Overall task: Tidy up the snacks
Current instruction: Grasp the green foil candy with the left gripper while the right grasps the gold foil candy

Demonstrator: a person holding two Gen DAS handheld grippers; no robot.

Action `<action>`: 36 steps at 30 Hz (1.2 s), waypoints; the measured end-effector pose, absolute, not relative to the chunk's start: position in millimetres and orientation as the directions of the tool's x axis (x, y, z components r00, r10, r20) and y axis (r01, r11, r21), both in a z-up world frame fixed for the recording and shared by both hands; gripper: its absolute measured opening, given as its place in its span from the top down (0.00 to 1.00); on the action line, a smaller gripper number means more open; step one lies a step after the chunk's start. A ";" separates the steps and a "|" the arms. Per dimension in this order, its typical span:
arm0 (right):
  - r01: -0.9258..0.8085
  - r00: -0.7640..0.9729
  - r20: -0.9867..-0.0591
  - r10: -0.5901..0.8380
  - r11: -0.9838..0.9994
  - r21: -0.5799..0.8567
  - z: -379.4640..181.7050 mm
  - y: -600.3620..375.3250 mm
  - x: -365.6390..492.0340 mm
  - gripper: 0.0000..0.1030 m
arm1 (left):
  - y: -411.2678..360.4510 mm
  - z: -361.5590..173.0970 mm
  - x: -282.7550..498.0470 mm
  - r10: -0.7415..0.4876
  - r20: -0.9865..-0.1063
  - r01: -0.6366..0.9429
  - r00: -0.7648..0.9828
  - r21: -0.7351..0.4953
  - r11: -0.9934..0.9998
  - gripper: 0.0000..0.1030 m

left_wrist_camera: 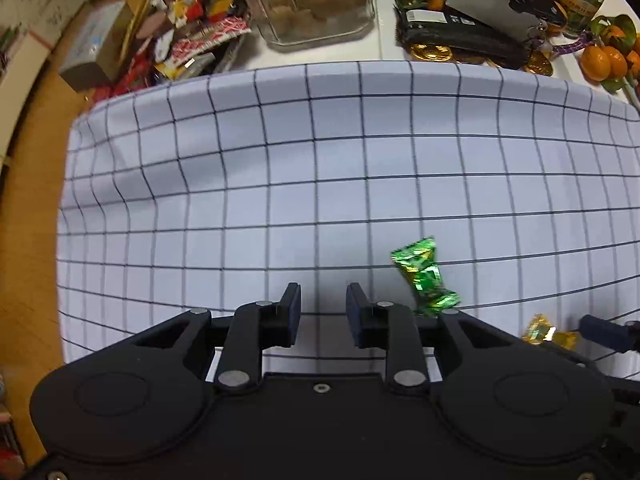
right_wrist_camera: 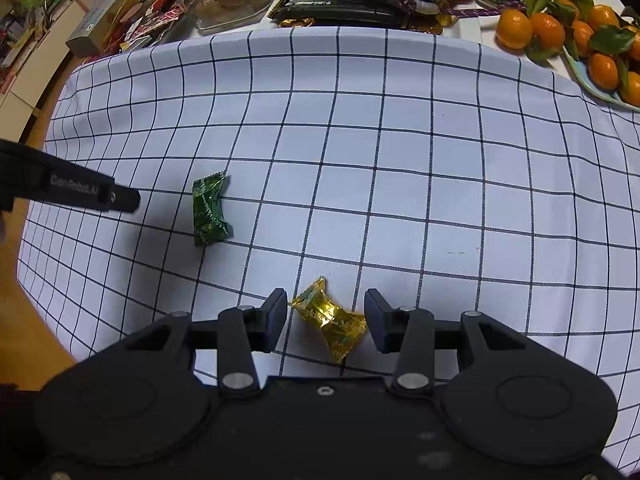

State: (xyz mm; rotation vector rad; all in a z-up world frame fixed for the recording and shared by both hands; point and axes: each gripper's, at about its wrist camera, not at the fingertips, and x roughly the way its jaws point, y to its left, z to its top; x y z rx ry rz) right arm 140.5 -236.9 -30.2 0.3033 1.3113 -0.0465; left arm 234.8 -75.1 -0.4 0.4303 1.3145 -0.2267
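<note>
A green wrapped candy (right_wrist_camera: 209, 210) lies on the checked cloth (right_wrist_camera: 360, 140); in the left wrist view the green candy (left_wrist_camera: 425, 276) sits just right of my left gripper (left_wrist_camera: 323, 312), which is open and empty. A gold wrapped candy (right_wrist_camera: 334, 320) lies between the open fingers of my right gripper (right_wrist_camera: 326, 316), which is not closed on it. In the left wrist view the gold candy (left_wrist_camera: 546, 332) shows at the lower right, next to a finger of the right gripper (left_wrist_camera: 604, 334). The left gripper's finger (right_wrist_camera: 80, 192) shows at the left of the right wrist view.
A glass jar of round biscuits (left_wrist_camera: 316, 0) and a tray of mixed wrapped snacks (left_wrist_camera: 188, 36) stand beyond the cloth at the back left. Gold coins (left_wrist_camera: 434, 52), a dark packet (right_wrist_camera: 340, 10) and tangerines (right_wrist_camera: 568, 36) lie at the back right.
</note>
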 end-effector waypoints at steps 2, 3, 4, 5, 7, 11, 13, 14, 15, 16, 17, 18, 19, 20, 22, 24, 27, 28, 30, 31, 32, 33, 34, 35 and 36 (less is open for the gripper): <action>0.202 0.253 -0.957 0.142 0.960 0.196 -32.9 -235.6 142.0 0.56 | -66.1 -2.5 235.6 0.092 -0.961 0.403 0.259 0.194 0.895 0.65; 0.201 0.249 -0.958 0.144 0.960 0.197 -34.2 -234.8 142.5 0.56 | -60.5 -4.3 236.1 0.100 -0.960 0.399 0.260 0.201 0.894 0.65; 0.196 0.246 -0.959 0.145 0.961 0.195 -35.5 -233.7 143.0 0.56 | -54.7 -6.3 236.6 0.106 -0.960 0.393 0.259 0.205 0.896 0.65; 0.190 0.242 -0.960 0.142 0.963 0.191 -36.2 -232.7 143.5 0.56 | -48.8 -8.9 237.2 0.112 -0.962 0.383 0.250 0.204 0.901 0.65; 0.172 0.240 -0.962 0.130 0.970 0.174 -37.6 -229.0 143.9 0.56 | -39.1 -13.9 239.2 0.109 -0.972 0.351 0.210 0.179 0.919 0.65; 0.130 0.235 -0.965 0.117 0.980 0.151 -40.1 -221.4 144.0 0.56 | -37.4 -22.0 242.4 0.002 -0.996 0.333 0.087 0.031 0.943 0.66; 0.118 0.227 -0.968 0.105 0.984 0.135 -42.9 -217.9 143.4 0.55 | -42.4 -25.3 240.7 -0.055 -0.998 0.328 0.029 -0.043 0.944 0.66; 0.111 0.224 -0.970 0.096 0.986 0.124 -44.5 -216.6 143.4 0.54 | -46.4 -26.2 238.6 -0.073 -0.997 0.332 0.012 -0.065 0.941 0.66; 0.106 0.221 -0.971 0.086 0.988 0.112 -46.1 -215.6 143.3 0.54 | -50.6 -26.4 236.0 -0.082 -0.997 0.339 0.004 -0.075 0.938 0.66; 0.104 0.221 -0.972 0.082 0.989 0.107 -47.0 -215.2 143.1 0.54 | -54.6 -26.5 233.5 -0.083 -0.997 0.347 0.004 -0.077 0.935 0.66; 0.104 0.221 -0.972 0.081 0.989 0.106 -48.2 -214.2 143.1 0.54 | -59.0 -26.9 231.1 -0.080 -0.997 0.354 0.008 -0.072 0.932 0.66; 0.103 0.220 -0.972 0.079 0.989 0.104 -48.8 -214.4 142.3 0.55 | -62.4 -27.1 229.0 -0.076 -0.997 0.360 0.011 -0.067 0.930 0.66; 0.099 0.218 -0.973 0.074 0.990 0.098 -49.2 -214.0 142.0 0.56 | -65.8 -27.2 227.0 -0.074 -0.997 0.365 0.015 -0.064 0.929 0.66; 0.094 0.217 -0.974 0.066 0.992 0.089 -49.6 -213.8 141.4 0.59 | -68.9 -27.2 225.6 -0.075 -0.997 0.367 0.017 -0.063 0.928 0.66; 0.087 0.212 -0.977 0.038 0.995 0.057 -51.5 -214.6 140.2 0.64 | -73.2 -27.0 223.8 -0.081 -0.997 0.361 0.017 -0.069 0.930 0.66; 0.101 0.212 -0.977 0.017 0.994 0.040 -52.5 -218.3 138.7 0.68 | -76.2 -26.2 223.6 -0.096 -0.995 0.354 0.020 -0.083 0.932 0.66; 0.133 0.208 -0.978 0.030 0.989 0.058 -51.1 -226.8 137.5 0.71 | -79.1 -25.5 225.6 -0.119 -0.993 0.334 0.023 -0.105 0.937 0.66; 0.145 0.208 -0.978 0.033 0.987 0.064 -49.9 -229.9 137.5 0.71 | -82.2 -24.5 228.0 -0.129 -0.991 0.326 0.020 -0.116 0.938 0.66; 0.172 0.212 -0.977 0.034 0.982 0.072 -47.4 -236.1 138.1 0.72 | -88.1 -25.2 232.5 -0.144 -0.989 0.315 0.008 -0.135 0.940 0.66; 0.186 0.212 -0.977 0.035 0.980 0.075 -46.2 -239.1 138.6 0.72 | -90.4 -25.2 234.0 -0.150 -0.989 0.309 0.000 -0.142 0.940 0.66; 0.200 0.213 -0.976 0.037 0.976 0.081 -44.9 -242.0 139.0 0.72 | -93.5 -26.1 235.5 -0.154 -0.988 0.304 -0.004 -0.148 0.941 0.66; 0.217 0.216 -0.976 0.041 0.972 0.089 -42.9 -244.7 138.9 0.72 | -96.2 -28.3 236.5 -0.157 -0.988 0.302 -0.004 -0.151 0.941 0.66; 0.230 0.216 -0.975 0.047 0.968 0.097 -41.7 -247.6 139.3 0.72 | -99.5 -28.9 237.7 -0.158 -0.987 0.300 -0.003 -0.152 0.942 0.66; 0.240 0.214 -0.975 0.053 0.965 0.105 -40.4 -249.7 139.5 0.72 | -101.8 -30.8 237.6 -0.157 -0.988 0.298 -0.002 -0.150 0.943 0.66; 0.250 0.215 -0.975 0.060 0.961 0.114 -39.2 -251.8 140.0 0.72 | -106.7 -34.0 238.8 -0.153 -0.988 0.295 -0.002 -0.147 0.944 0.66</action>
